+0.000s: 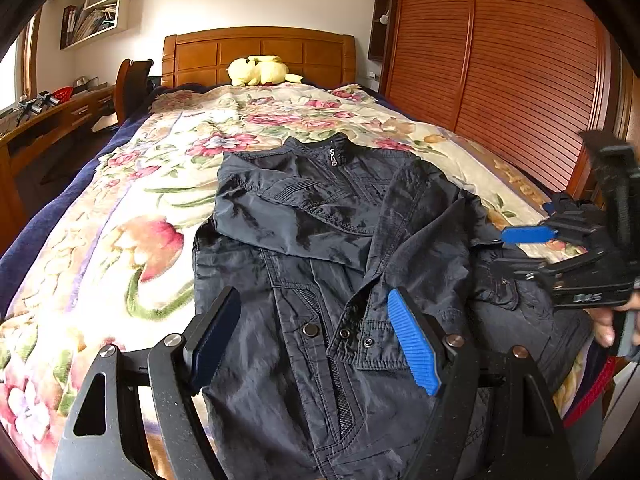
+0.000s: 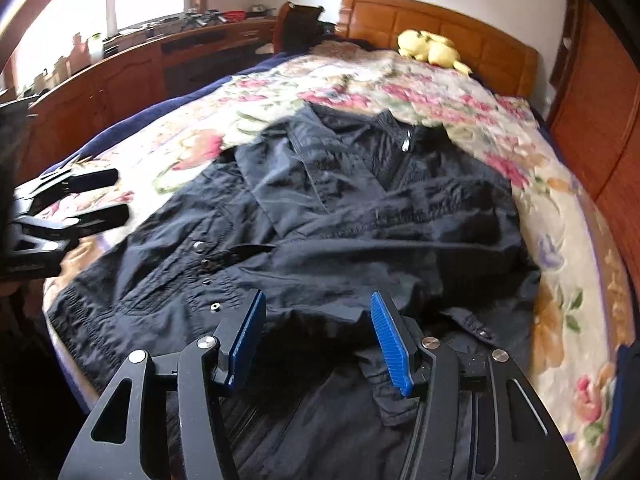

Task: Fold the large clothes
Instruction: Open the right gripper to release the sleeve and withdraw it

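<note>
Black jacket (image 1: 320, 240) flat on the floral bedspread (image 1: 120, 240), hem cut off by frame; left gripper (image 1: 316, 336) wide, empty; right gripper (image 2: 316, 340) part-open, cuff between pads, contact unclear

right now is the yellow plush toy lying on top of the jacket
No, the yellow plush toy sits at the headboard, far up the bed from the dark jacket spread on the floral bedspread.

A dark jacket (image 1: 320, 240) of faintly glossy, crinkled cloth lies on a soft floral blanket (image 1: 140, 208) before a polished wooden headboard (image 1: 260, 52).
</note>
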Demonstrator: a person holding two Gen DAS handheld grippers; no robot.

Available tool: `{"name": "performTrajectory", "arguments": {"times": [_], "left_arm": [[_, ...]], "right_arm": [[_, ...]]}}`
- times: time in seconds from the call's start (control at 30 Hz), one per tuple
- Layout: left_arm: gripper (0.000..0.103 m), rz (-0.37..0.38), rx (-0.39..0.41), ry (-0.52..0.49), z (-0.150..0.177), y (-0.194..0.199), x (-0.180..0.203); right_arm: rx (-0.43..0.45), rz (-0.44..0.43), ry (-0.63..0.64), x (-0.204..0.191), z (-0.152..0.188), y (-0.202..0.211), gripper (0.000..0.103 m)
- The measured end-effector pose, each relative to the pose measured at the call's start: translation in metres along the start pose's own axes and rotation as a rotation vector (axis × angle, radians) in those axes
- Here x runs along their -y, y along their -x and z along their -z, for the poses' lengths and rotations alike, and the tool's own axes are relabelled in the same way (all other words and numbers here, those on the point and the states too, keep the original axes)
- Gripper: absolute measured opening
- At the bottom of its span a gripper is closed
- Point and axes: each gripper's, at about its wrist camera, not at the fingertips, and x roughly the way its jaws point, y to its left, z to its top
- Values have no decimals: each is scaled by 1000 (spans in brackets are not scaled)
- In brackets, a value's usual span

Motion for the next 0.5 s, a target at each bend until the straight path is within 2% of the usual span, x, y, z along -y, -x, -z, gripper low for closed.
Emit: {"name": "performTrajectory", "arguments": {"times": [0.17, 0.3, 0.4, 0.5], "left_arm": [[77, -4, -3, 5, 1, 0, -3], [77, -4, -3, 6, 1, 0, -4], [77, -3, -5, 5, 1, 0, -4], [77, -4, -4, 0, 1, 0, -3]], "right_arm": [[-31, -57, -46, -10, 5, -34, 54], [-40, -115, -23, -31, 6, -49, 54], [-83, -113, -8, -42, 12, -63, 54], [-140, -123, -20, -47, 23, -76, 49]]}}
